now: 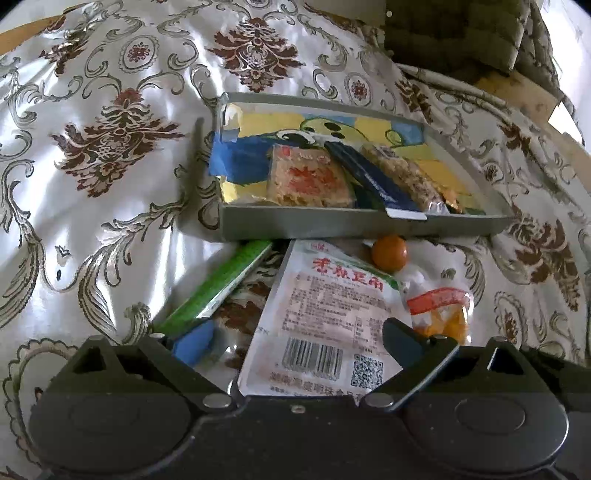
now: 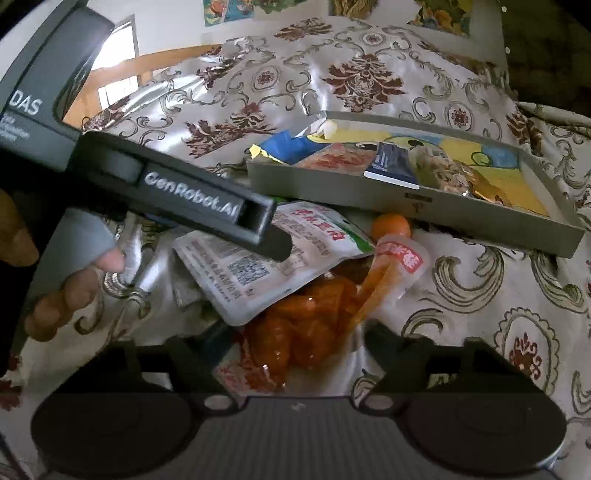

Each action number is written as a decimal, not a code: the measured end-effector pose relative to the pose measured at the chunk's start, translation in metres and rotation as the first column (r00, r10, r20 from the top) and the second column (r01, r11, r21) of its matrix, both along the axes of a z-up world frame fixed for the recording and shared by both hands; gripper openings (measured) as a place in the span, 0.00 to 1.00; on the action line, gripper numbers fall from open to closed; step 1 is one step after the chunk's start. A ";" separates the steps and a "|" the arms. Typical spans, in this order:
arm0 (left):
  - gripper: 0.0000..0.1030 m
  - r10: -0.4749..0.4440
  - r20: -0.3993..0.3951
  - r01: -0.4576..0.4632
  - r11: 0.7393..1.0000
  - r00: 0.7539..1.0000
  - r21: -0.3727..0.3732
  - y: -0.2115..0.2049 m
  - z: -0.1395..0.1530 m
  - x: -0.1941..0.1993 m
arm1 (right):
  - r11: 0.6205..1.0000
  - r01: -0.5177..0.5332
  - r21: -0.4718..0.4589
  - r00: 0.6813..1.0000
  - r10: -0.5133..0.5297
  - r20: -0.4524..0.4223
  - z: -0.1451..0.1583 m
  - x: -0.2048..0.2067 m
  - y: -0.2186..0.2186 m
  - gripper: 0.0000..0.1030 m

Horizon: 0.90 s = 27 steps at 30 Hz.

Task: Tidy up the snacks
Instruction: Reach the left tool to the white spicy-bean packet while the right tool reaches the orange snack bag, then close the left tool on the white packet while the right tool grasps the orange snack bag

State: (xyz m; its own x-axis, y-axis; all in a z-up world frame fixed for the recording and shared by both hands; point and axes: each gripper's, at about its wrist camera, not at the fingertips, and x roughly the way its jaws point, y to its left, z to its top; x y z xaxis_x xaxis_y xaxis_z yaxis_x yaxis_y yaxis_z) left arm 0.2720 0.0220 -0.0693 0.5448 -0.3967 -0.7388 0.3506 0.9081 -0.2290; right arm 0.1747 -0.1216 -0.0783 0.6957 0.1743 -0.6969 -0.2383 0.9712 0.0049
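A grey tray (image 1: 332, 225) (image 2: 369, 194) on the patterned cloth holds several snack packets, one dark blue (image 1: 373, 177) (image 2: 391, 164). In front of it lie a silver-white packet with red print and a barcode (image 1: 325, 314) (image 2: 258, 273), a green stick pack (image 1: 218, 284), an orange ball (image 1: 389, 252) (image 2: 391, 225) and a clear pouch of orange-red snacks (image 2: 306, 332) (image 1: 439, 306). My left gripper (image 1: 295, 343) is open, its fingers on either side of the silver packet. My right gripper (image 2: 295, 343) is open around the orange pouch.
The left gripper's body (image 2: 177, 192) and the person's hand (image 2: 74, 288) cross the upper left of the right wrist view. A dark green cushion (image 1: 461, 33) sits beyond the tray. Wooden edges (image 2: 166, 62) show past the cloth.
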 end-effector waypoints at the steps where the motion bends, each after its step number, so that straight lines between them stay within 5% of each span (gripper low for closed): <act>1: 0.86 -0.001 -0.004 0.001 1.000 1.000 -0.007 0.000 0.001 0.000 | 1.000 -0.003 -0.021 1.000 0.003 0.006 0.002 -0.003 0.003 0.66; 11: 0.75 -0.070 -0.043 0.065 0.993 0.997 -0.094 -0.003 0.001 -0.004 | 0.993 0.072 -0.093 0.997 -0.074 -0.014 0.016 -0.007 -0.007 0.57; 15: 0.65 -0.049 -0.084 0.033 0.981 0.995 -0.189 0.005 -0.002 0.001 | 0.993 0.118 -0.010 0.991 -0.119 -0.065 0.016 -0.002 -0.026 0.58; 23: 0.51 0.019 -0.166 -0.089 0.900 0.986 -0.426 0.030 -0.005 0.011 | 0.990 0.138 0.028 0.988 -0.136 -0.080 0.011 0.005 -0.030 0.59; 27: 0.42 0.012 -0.174 -0.093 0.881 0.985 -0.464 0.032 -0.002 0.013 | 0.989 0.141 0.033 0.987 -0.138 -0.082 0.010 0.006 -0.031 0.59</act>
